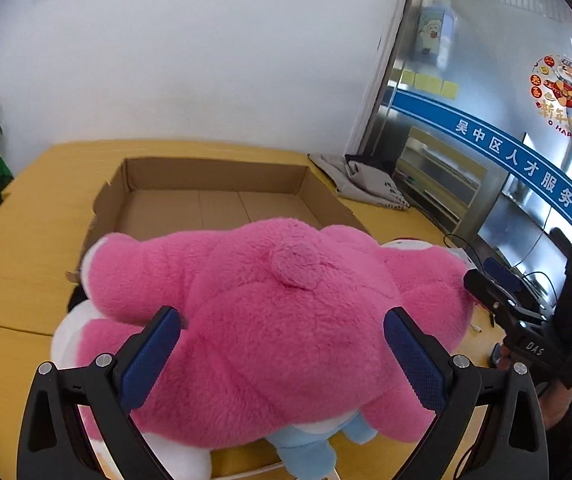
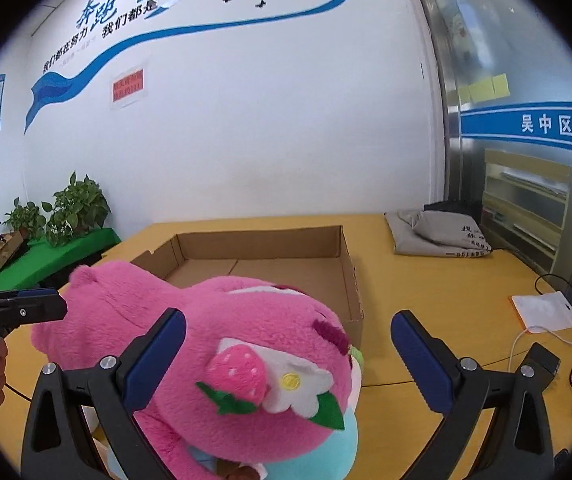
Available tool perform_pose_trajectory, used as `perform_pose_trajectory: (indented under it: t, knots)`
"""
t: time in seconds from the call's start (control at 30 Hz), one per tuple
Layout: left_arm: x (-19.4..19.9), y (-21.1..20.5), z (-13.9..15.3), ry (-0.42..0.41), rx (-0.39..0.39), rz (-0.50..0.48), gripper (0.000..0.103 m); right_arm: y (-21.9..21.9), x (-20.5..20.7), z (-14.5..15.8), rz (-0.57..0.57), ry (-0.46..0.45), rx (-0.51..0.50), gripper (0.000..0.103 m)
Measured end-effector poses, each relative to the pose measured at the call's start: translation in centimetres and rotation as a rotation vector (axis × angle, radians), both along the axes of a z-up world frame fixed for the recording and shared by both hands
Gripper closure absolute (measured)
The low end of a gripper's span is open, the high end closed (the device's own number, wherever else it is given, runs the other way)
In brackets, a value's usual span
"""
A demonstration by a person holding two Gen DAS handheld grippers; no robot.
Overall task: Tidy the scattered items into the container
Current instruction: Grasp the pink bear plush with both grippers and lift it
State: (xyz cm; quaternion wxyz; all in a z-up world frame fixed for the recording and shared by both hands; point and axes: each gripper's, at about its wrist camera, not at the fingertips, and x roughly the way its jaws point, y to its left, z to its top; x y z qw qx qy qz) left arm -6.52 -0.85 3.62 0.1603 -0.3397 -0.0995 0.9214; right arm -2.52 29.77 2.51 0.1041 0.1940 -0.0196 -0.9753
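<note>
A big pink plush bear [image 1: 270,320] lies between my left gripper's [image 1: 282,344] blue pads, which stand wide on both flanks of its body. Whether they press it I cannot tell. The bear's head with a strawberry and flower patch [image 2: 254,372] fills the right wrist view; my right gripper [image 2: 287,354] is open, its left pad against the head, its right pad clear of it. The empty cardboard box [image 1: 218,178] sits just behind the bear on the yellow table; it also shows in the right wrist view [image 2: 266,244].
A folded grey cloth bag [image 2: 437,234] lies at the table's back right. A white pouch [image 2: 545,314], cables and a pen lie at the right edge. Potted plants [image 2: 74,212] stand on a green stand to the left. The wall is behind the table [image 1: 26,264].
</note>
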Motion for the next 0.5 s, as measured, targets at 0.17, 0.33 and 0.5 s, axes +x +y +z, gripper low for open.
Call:
perform_pose_trajectory:
  t: [0.17, 0.33, 0.5]
  knots:
    - [-2.0, -0.4, -1.8, -0.014, 0.037, -0.017, 0.000, 1.1, -3.2, -3.4, 0.025, -0.086, -0.145, 0.001]
    - [-2.2, -0.4, -2.1, -0.030, 0.028, -0.054, 0.021, 0.5, -4.3, -5.2, 0.069, -0.118, -0.190, 0.002]
    - [-1.6, -0.8, -2.1, -0.014, 0.058, -0.045, 0.040, -0.3, -2.8, -5.2, 0.073, -0.093, -0.187, 0.028]
